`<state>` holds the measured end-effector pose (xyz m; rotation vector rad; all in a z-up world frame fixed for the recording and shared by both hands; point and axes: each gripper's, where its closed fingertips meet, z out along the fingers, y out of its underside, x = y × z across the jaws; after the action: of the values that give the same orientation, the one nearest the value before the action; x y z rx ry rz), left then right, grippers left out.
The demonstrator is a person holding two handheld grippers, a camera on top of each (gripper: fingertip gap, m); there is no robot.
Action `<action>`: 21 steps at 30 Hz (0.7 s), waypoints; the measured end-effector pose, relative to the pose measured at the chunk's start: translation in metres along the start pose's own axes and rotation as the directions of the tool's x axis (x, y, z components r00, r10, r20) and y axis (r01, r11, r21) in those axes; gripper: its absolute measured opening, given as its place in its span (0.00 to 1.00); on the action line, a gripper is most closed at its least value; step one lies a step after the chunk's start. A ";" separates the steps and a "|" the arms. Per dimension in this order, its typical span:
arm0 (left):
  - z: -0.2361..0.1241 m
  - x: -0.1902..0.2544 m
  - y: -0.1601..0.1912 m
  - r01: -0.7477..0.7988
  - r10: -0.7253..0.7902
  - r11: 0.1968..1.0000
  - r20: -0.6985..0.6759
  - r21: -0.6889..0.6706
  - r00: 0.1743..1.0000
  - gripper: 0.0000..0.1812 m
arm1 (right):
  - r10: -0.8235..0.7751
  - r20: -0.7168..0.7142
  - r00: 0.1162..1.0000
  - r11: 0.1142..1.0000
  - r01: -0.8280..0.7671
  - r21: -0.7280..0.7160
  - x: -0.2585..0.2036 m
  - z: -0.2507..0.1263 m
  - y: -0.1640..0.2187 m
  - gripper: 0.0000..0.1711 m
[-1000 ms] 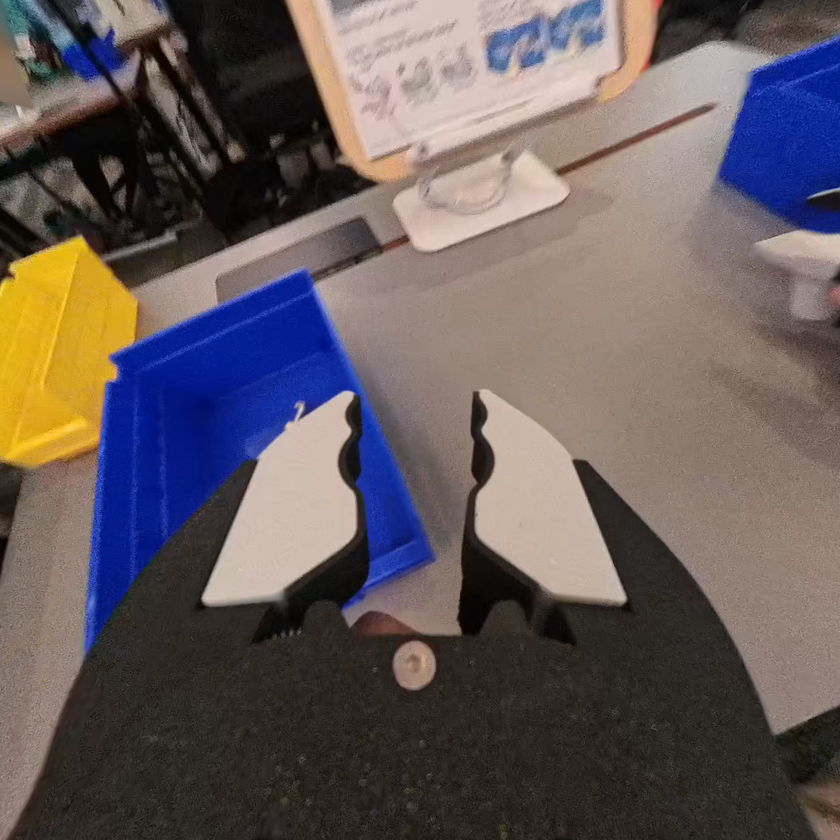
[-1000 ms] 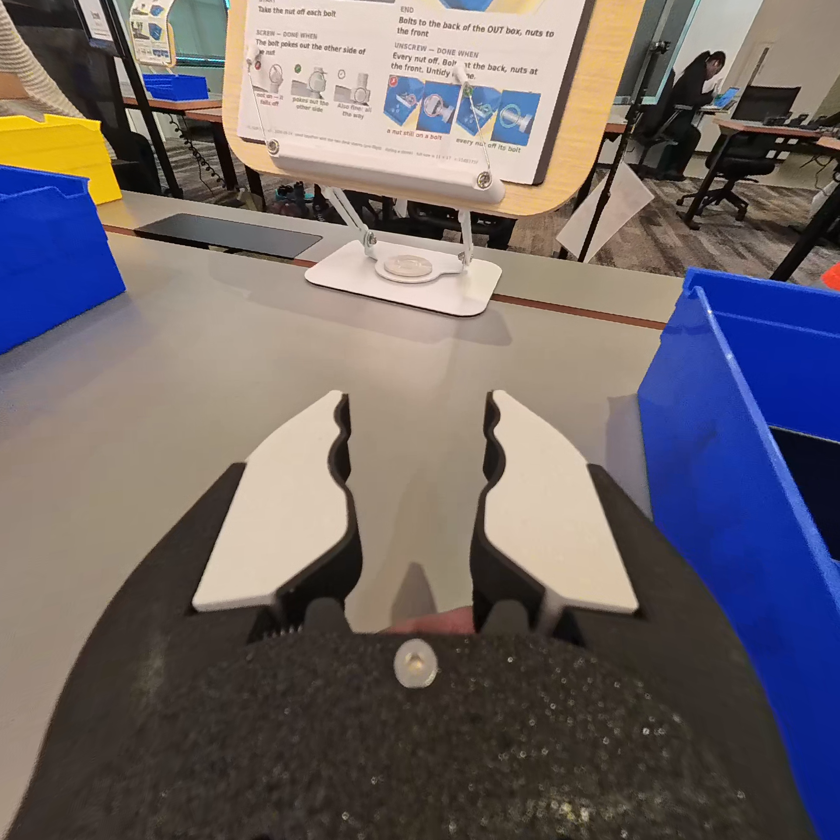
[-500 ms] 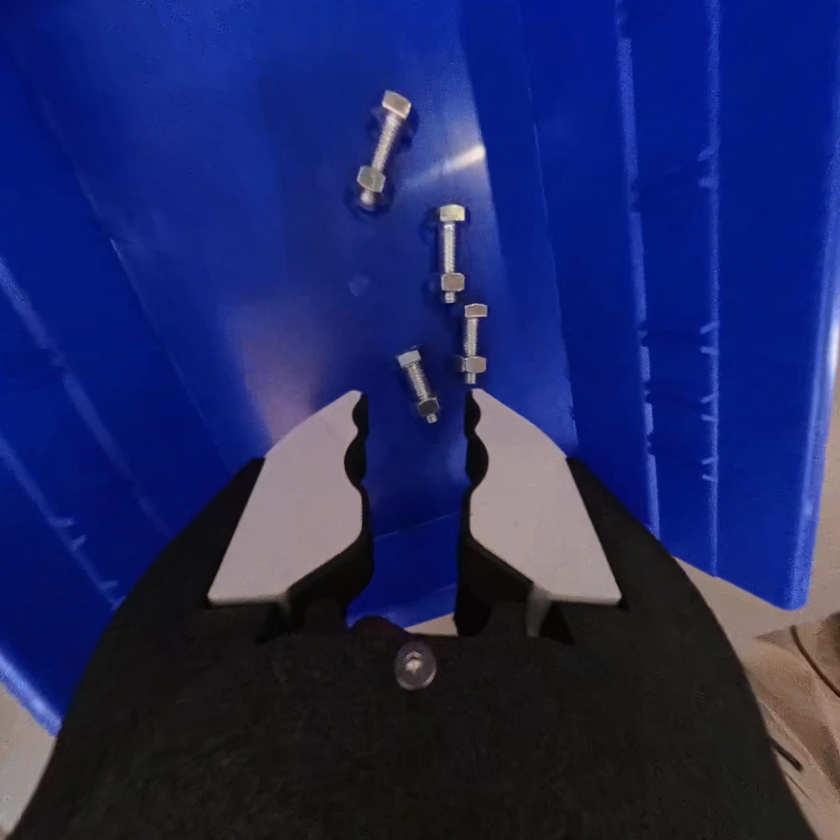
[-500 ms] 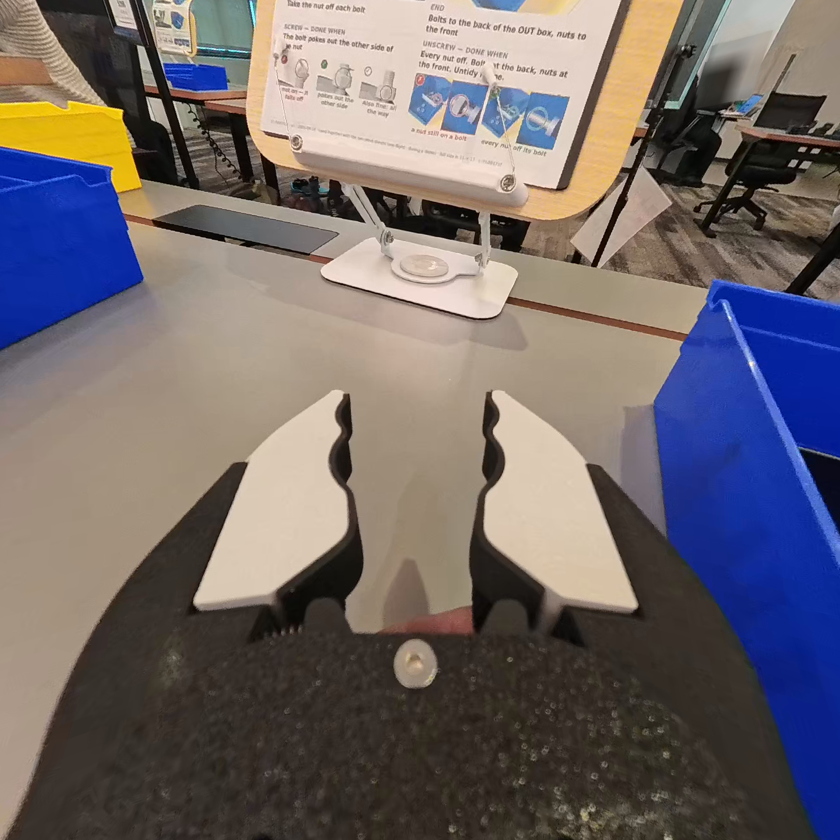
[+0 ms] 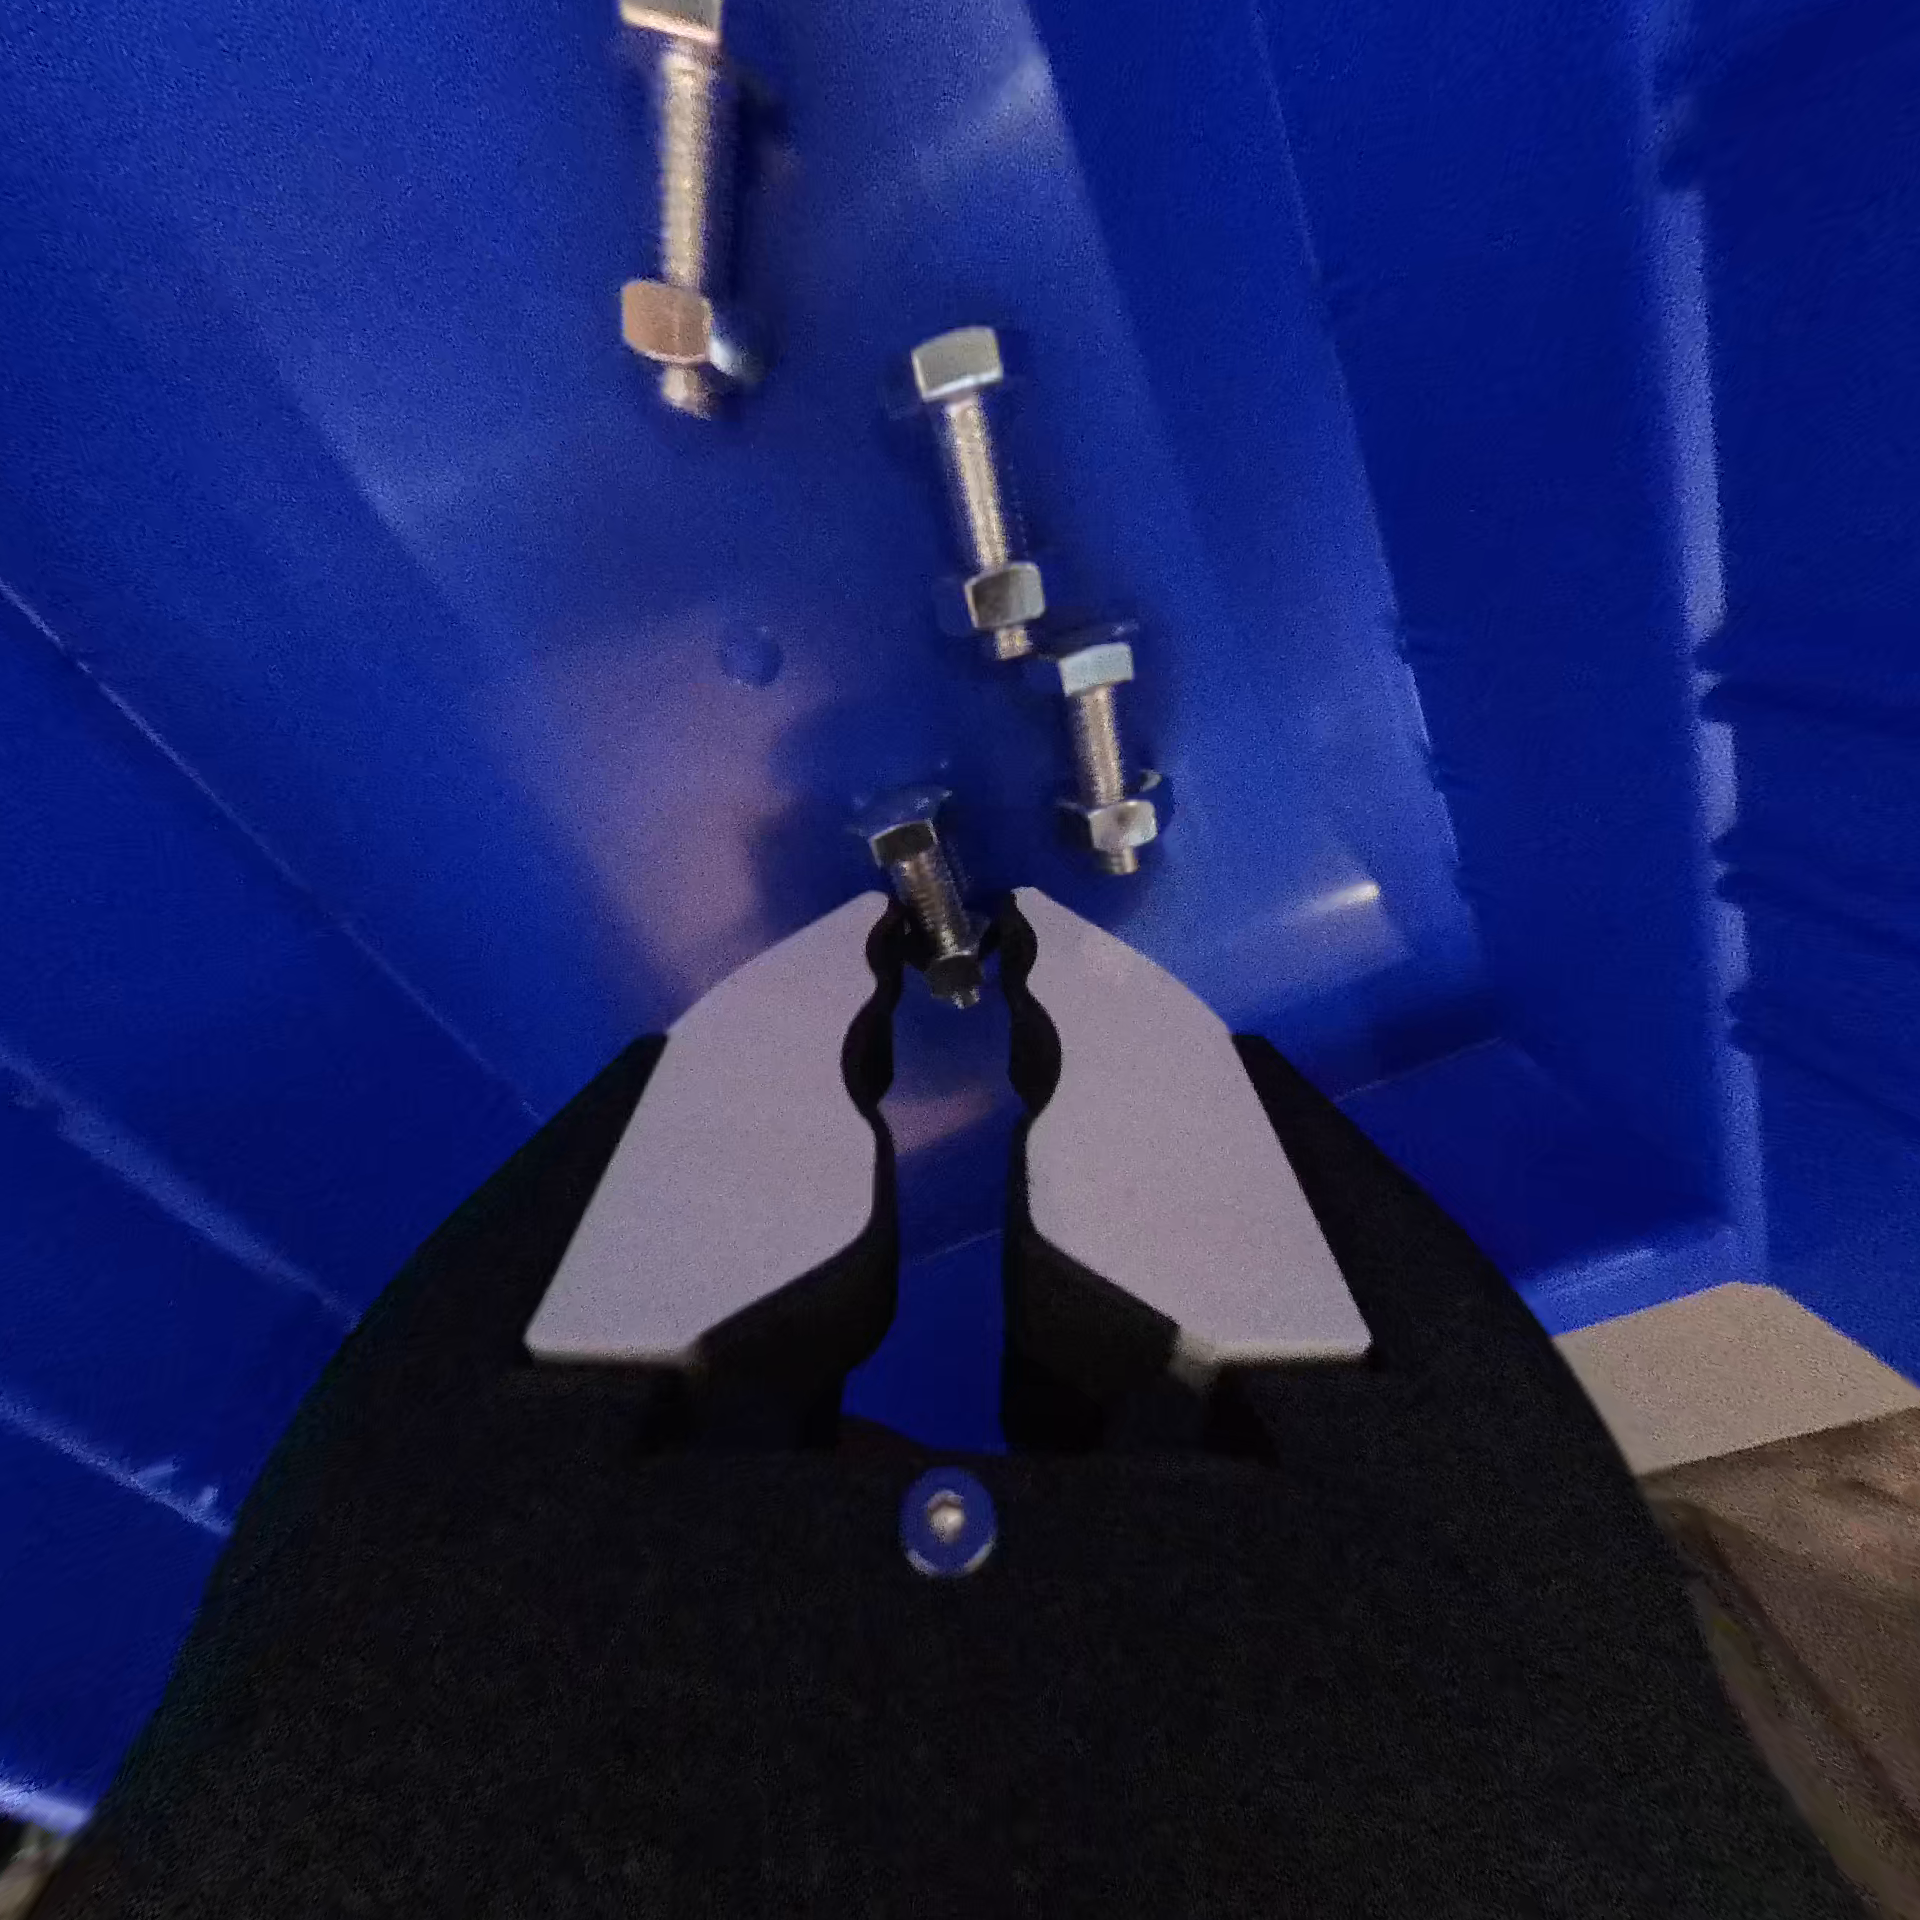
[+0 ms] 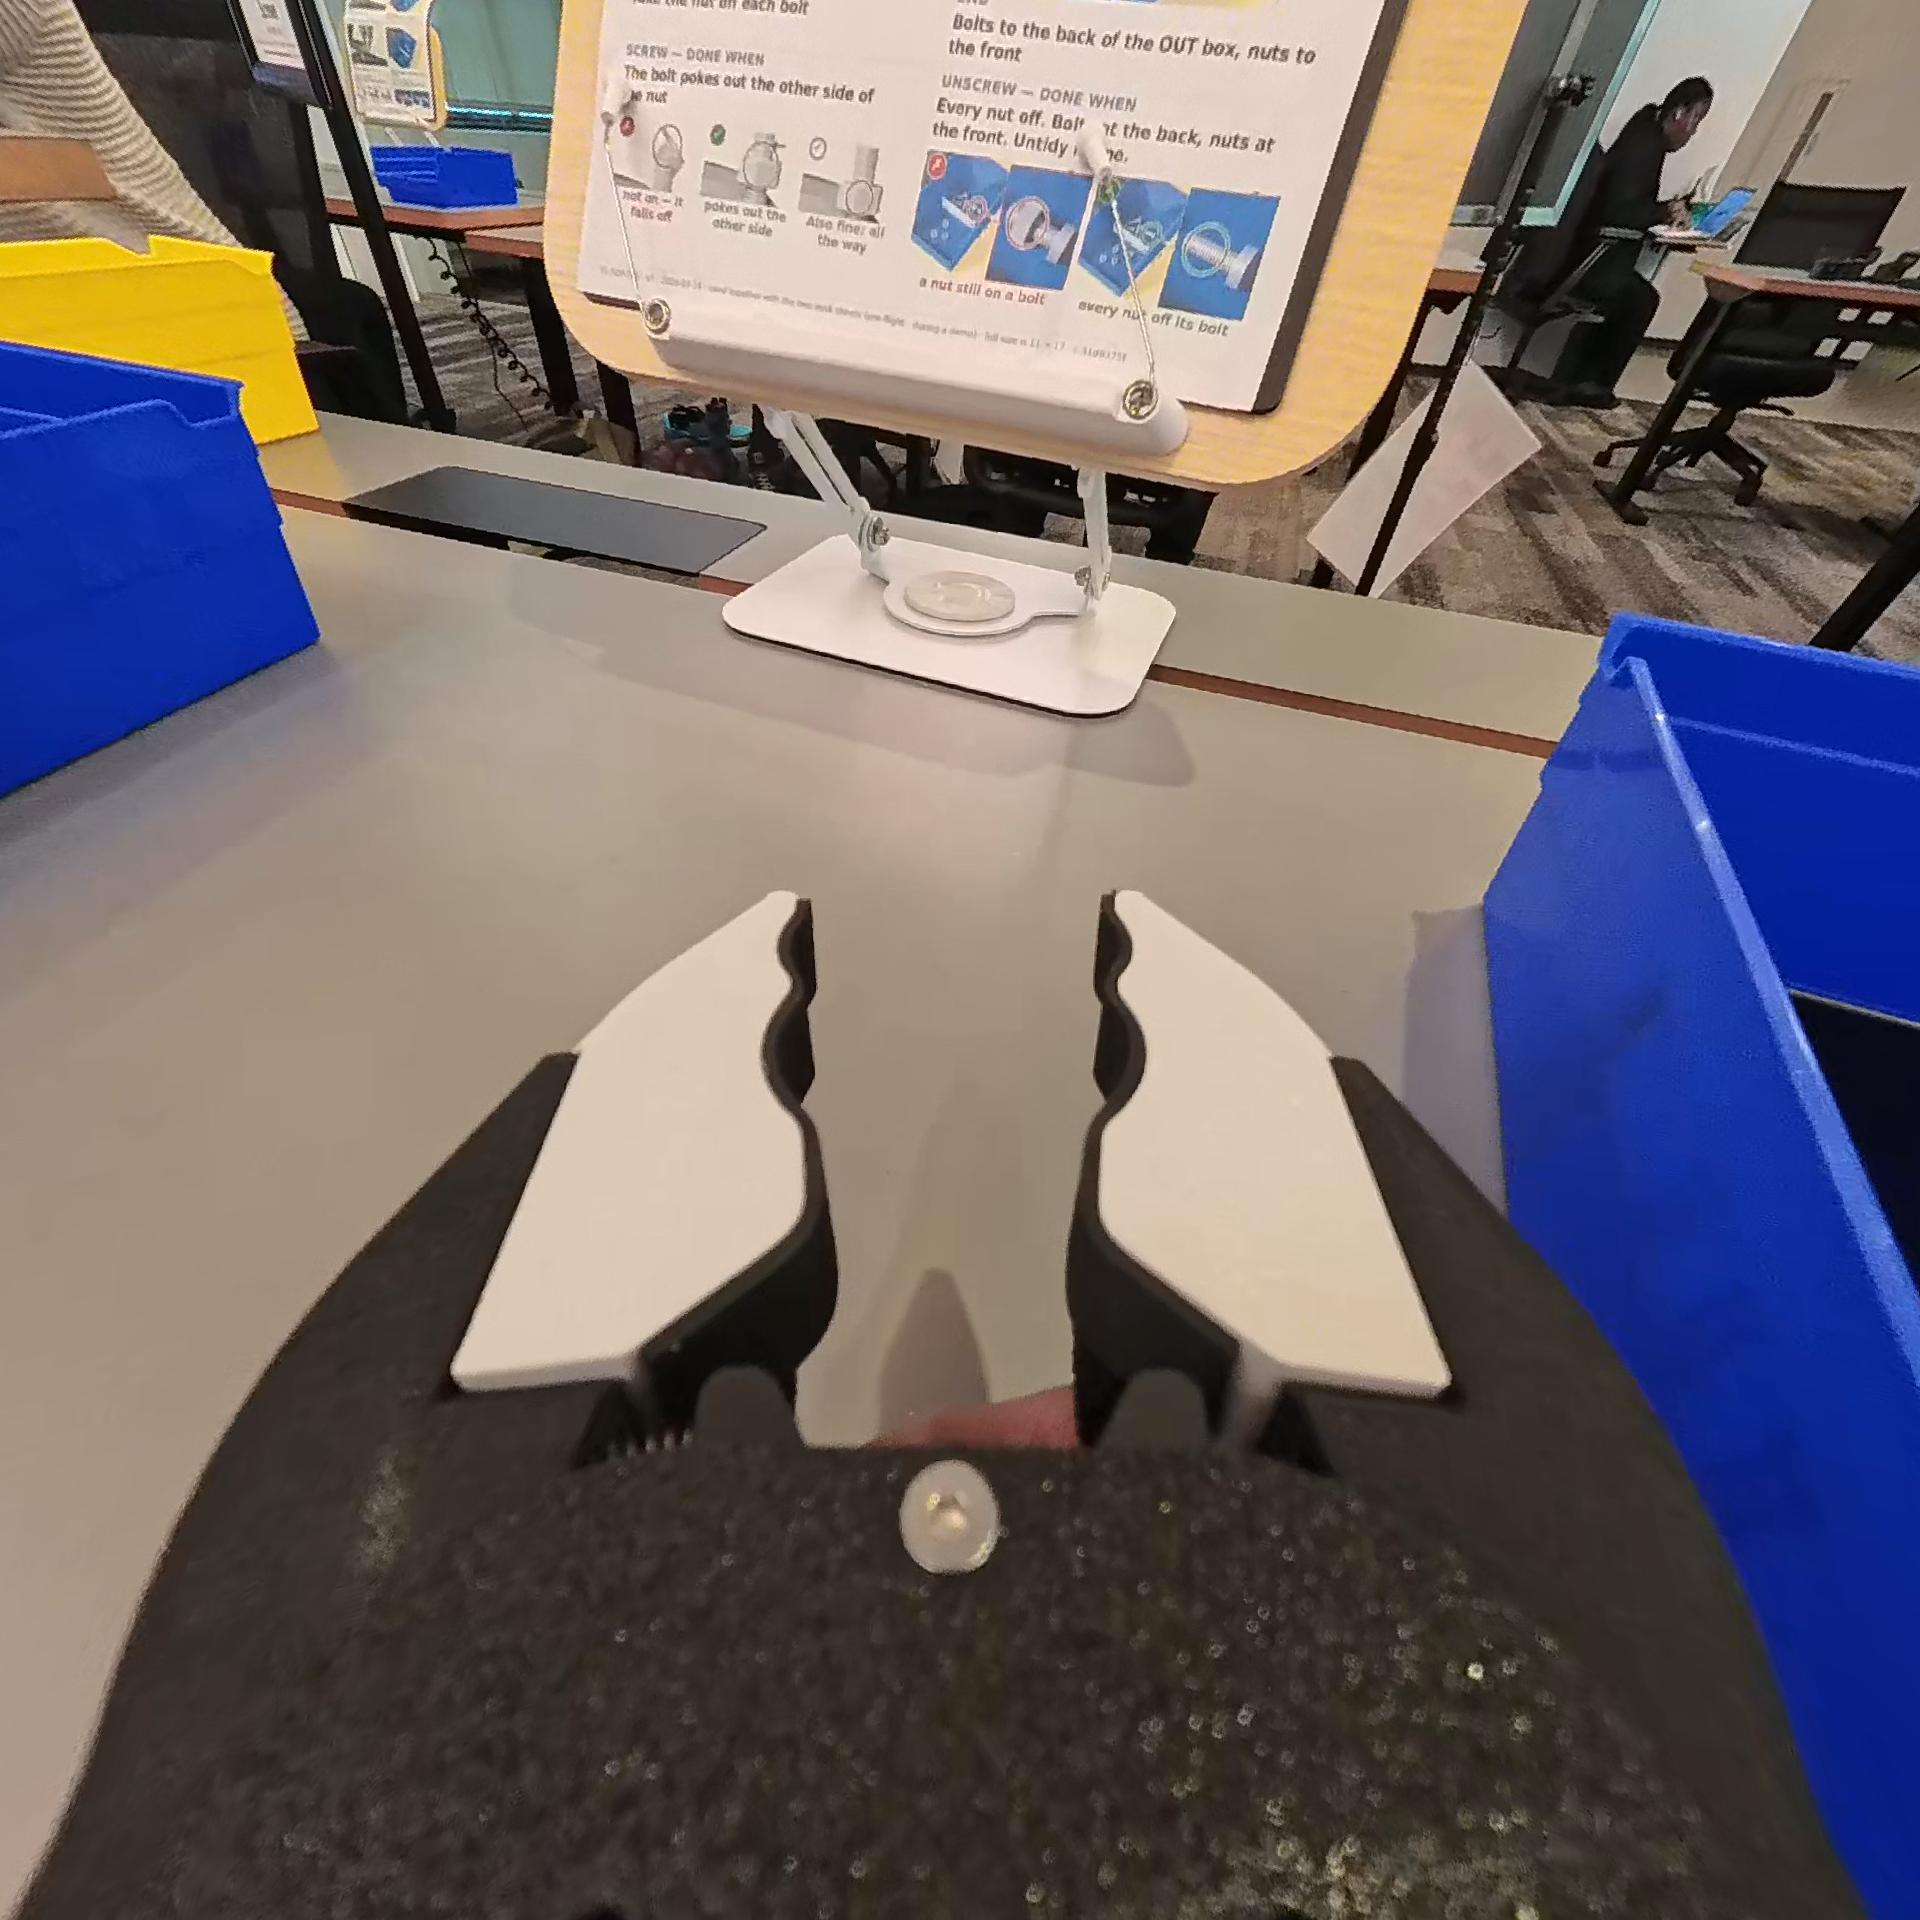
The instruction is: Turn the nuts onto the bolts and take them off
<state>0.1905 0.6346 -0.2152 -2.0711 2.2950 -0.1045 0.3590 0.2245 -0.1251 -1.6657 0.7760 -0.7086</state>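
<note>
In the left wrist view I look down into a blue bin (image 5: pixel 416 623) with several silver bolts on its floor, each with a nut threaded on. My left gripper (image 5: pixel 951 920) is inside the bin, its jaws narrowed onto the nearest bolt (image 5: pixel 914 847) at the nut end. Three more bolts lie beyond it: one (image 5: pixel 1101 743) just to the right, one (image 5: pixel 982 499) farther on and one (image 5: pixel 681 208) at the top. My right gripper (image 6: pixel 954 914) is open and empty above the grey table (image 6: pixel 520 883).
In the right wrist view a blue bin (image 6: pixel 1662 1143) stands close on the right and another blue bin (image 6: pixel 125 571) at the left, with a yellow bin (image 6: pixel 156 301) behind it. An instruction board on a white stand (image 6: pixel 956 613) is at the table's far edge. My hands' fingertips stand some 45 cm from each other.
My left gripper swung from above the table down into the blue bin, moved up to the nearest bolt and closed its jaws on it. The right gripper has hardly moved and stays open.
</note>
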 end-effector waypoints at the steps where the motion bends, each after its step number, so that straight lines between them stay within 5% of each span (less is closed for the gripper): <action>1: 0.000 -0.001 0.001 -0.056 0.056 0.998 0.013 -0.009 0.998 0.09 | -0.002 0.000 1.000 1.000 0.002 -0.001 0.000 0.000 0.000 0.30; 5: -0.003 -0.014 0.007 -0.229 0.230 0.973 0.120 -0.021 0.966 0.09 | -0.006 0.002 1.000 1.000 0.006 -0.002 -0.001 0.000 0.001 0.30; 12: -0.050 0.008 -0.009 -0.387 0.347 0.873 0.181 0.295 0.920 0.09 | -0.043 0.100 0.994 0.999 0.041 0.026 -0.021 -0.001 -0.004 0.28; 21: -0.165 0.178 -0.027 -0.418 0.604 0.458 0.069 0.785 0.794 0.09 | -0.077 0.538 0.839 0.991 0.005 0.133 -0.111 -0.032 -0.033 0.25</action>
<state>0.1854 0.4578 -0.0469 -0.9040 2.2483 -1.1250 0.2712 0.2992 -0.0926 -1.6540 0.2802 -0.2720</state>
